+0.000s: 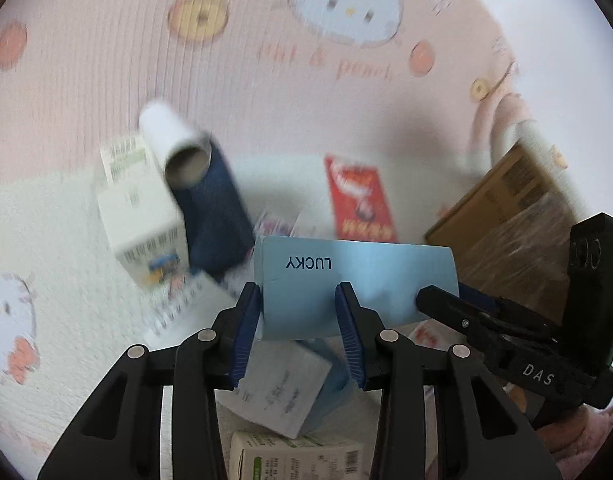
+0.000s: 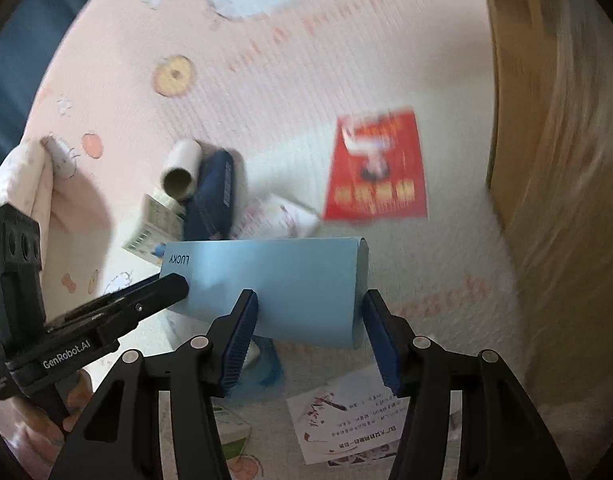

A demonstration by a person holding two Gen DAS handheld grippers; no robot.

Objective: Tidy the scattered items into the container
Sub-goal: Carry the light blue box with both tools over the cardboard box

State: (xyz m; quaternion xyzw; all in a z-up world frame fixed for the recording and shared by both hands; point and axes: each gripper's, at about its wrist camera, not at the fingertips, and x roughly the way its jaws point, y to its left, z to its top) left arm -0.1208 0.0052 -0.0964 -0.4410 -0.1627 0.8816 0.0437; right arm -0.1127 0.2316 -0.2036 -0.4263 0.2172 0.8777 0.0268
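Red booklet [image 2: 376, 166] — print blurred, unreadable

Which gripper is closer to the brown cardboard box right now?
Right. The right gripper, on the blue box, is beside the cardboard box; the left gripper holds the blue box's far end.

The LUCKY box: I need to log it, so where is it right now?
The light blue LUCKY box is between the two grippers, the left gripper at one end and the right gripper at the other, above the scattered items.
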